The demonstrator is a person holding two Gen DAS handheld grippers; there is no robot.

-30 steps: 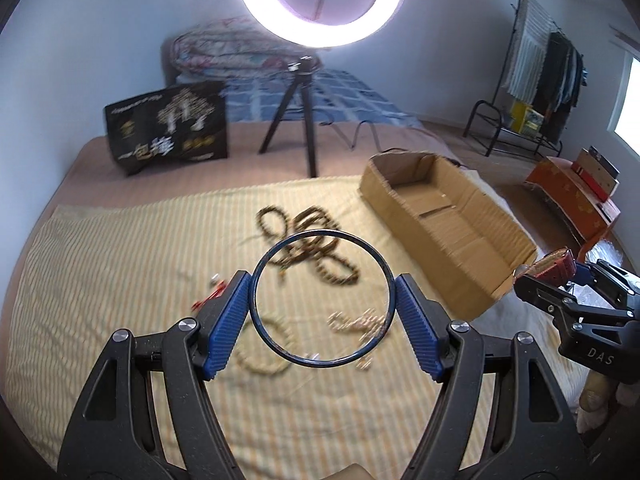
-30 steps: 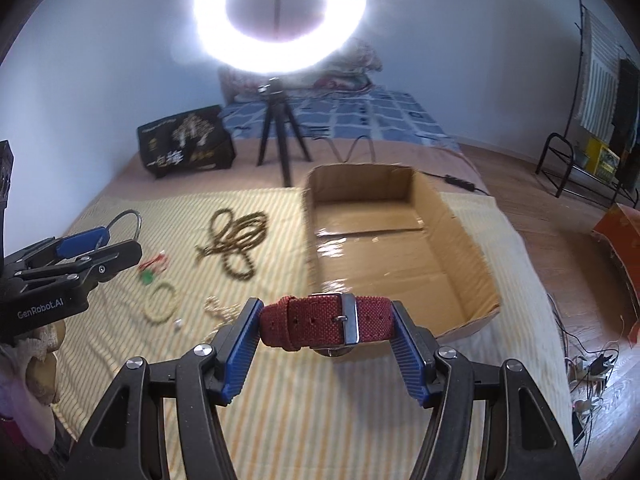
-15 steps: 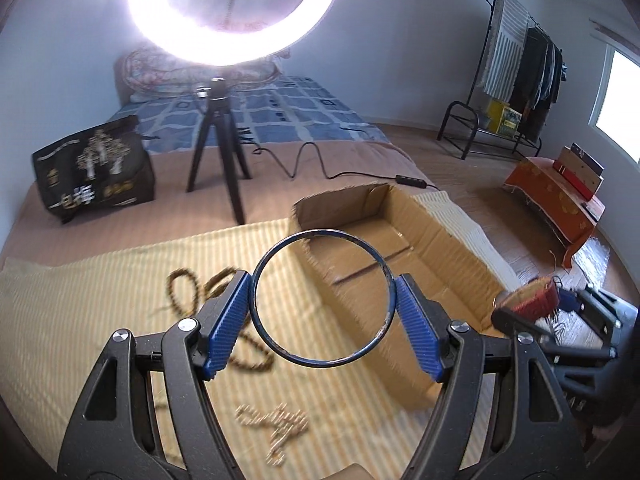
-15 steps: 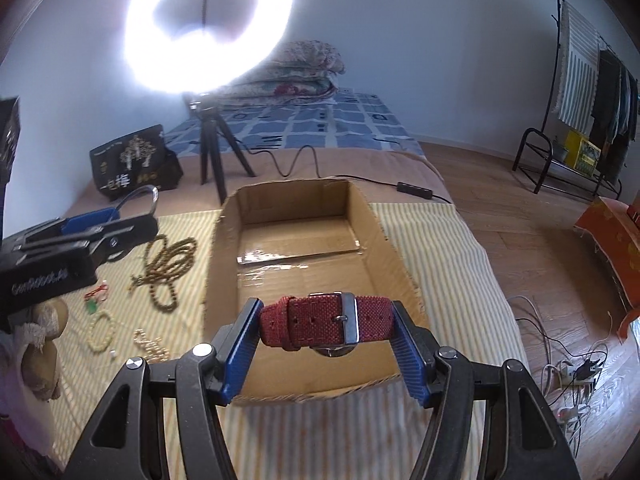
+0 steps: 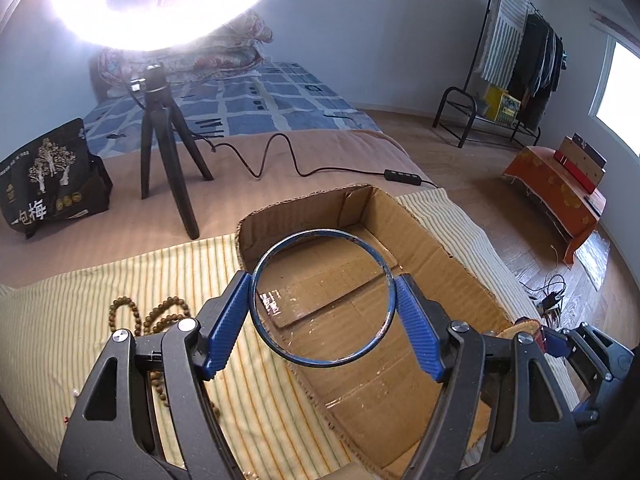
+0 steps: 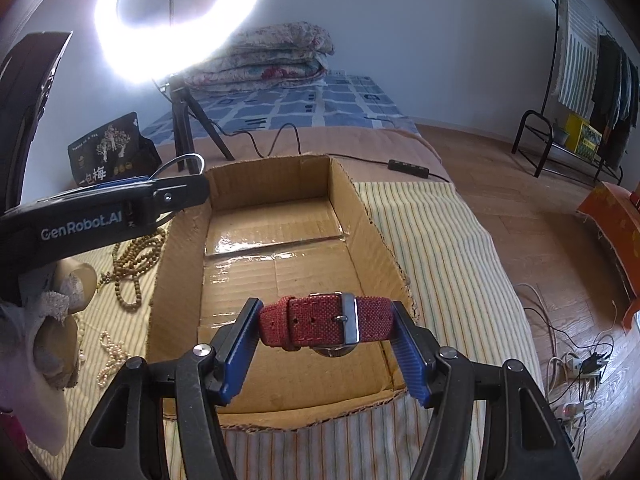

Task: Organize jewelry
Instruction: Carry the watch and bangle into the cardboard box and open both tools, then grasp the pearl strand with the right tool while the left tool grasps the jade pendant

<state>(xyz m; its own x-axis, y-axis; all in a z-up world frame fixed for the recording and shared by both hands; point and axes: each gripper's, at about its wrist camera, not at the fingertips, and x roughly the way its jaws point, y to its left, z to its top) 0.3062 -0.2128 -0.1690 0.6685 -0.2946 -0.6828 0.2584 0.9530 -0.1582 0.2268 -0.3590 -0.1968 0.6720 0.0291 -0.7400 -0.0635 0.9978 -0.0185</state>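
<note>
My left gripper [image 5: 322,300] is shut on a thin blue bangle [image 5: 280,350], held above the left wall of an open cardboard box [image 5: 452,260]. My right gripper [image 6: 326,328] is shut on a red woven-strap watch [image 6: 316,322], held over the near end of the same box [image 6: 376,232]. The box floor shows only tape and cardboard. The left gripper also shows in the right wrist view [image 6: 120,210], at the box's left wall. The right gripper shows at the lower right of the left wrist view [image 5: 560,346].
Brown bead strands [image 6: 136,260] and a pearl string [image 6: 110,354] lie on the striped cloth [image 6: 432,248] left of the box. A ring light on a tripod [image 5: 160,148] and a black bag [image 5: 48,180] stand behind. The bed edge drops to the floor on the right.
Both grippers have moved right from over the loose jewelry to the cardboard box, still holding the bangle and the watch. The box now fills both views.
</note>
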